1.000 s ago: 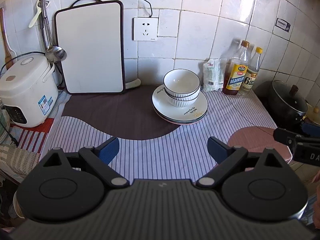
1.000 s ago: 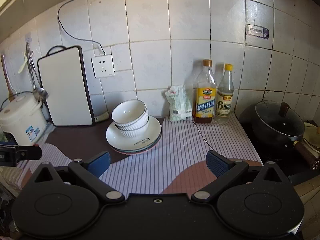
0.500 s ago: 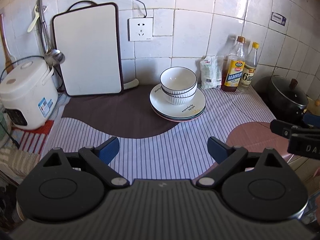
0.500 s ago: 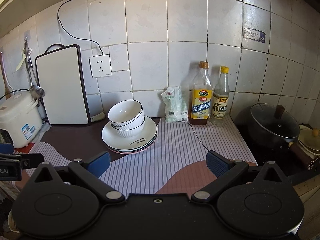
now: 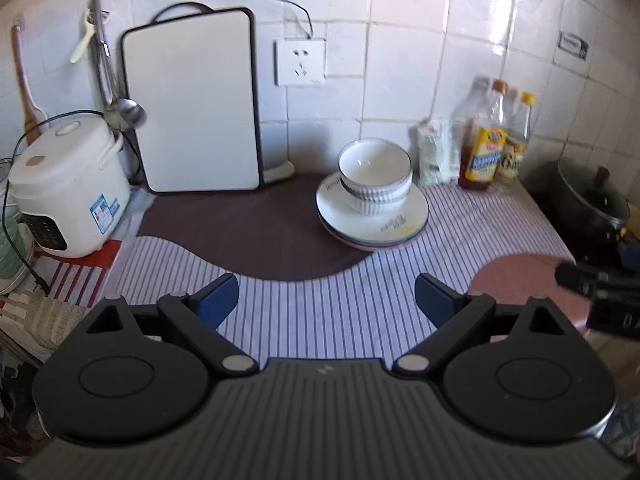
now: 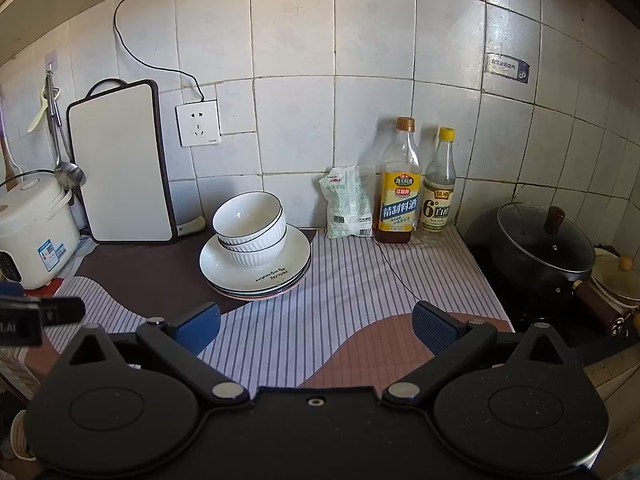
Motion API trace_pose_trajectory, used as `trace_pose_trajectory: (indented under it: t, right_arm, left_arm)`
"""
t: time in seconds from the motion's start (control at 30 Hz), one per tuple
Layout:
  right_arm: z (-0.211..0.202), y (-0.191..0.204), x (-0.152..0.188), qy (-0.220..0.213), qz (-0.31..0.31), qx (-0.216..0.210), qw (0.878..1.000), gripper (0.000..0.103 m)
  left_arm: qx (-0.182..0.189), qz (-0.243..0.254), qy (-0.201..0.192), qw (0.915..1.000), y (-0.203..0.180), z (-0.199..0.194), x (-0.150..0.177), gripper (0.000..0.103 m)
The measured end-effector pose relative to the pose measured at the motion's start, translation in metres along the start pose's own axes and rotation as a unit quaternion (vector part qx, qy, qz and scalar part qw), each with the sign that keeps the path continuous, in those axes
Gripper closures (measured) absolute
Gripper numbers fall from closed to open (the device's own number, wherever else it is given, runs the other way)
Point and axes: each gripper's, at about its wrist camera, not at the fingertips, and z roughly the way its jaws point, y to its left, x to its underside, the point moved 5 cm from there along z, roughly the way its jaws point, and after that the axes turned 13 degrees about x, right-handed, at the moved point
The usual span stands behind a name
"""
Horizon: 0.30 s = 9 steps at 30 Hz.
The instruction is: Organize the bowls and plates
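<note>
Two white ribbed bowls [image 5: 375,178] [image 6: 251,230] sit nested on a stack of white plates [image 5: 376,224] [image 6: 256,278] near the back of the striped counter cloth. My left gripper [image 5: 327,300] is open and empty, held well short of the stack, which lies slightly to its right. My right gripper [image 6: 316,326] is also open and empty, with the stack ahead and to its left. Each gripper's tip shows at the edge of the other's view.
A white cutting board [image 6: 120,168] leans on the tiled wall beside a rice cooker [image 5: 68,188] at the left. A salt bag [image 6: 348,202] and two bottles [image 6: 400,188] stand at the back right. A lidded black pan [image 6: 548,248] sits on the stove at the right.
Both grippers have drawn back and away from the counter, so the stack of bowls and plates looks smaller and farther. The left view has swung a little. The dishes have not moved.
</note>
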Motion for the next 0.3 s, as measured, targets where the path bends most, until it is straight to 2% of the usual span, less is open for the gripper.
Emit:
trace_pose_trajectory:
  t: [0.3]
  right_arm:
    - [0.0026,0.0042,0.0053,0.009,-0.004,-0.004,1.0,0.0]
  left_arm:
    - [-0.002,-0.002,0.009,1.0,0.001,-0.0003,0.0011,0.007]
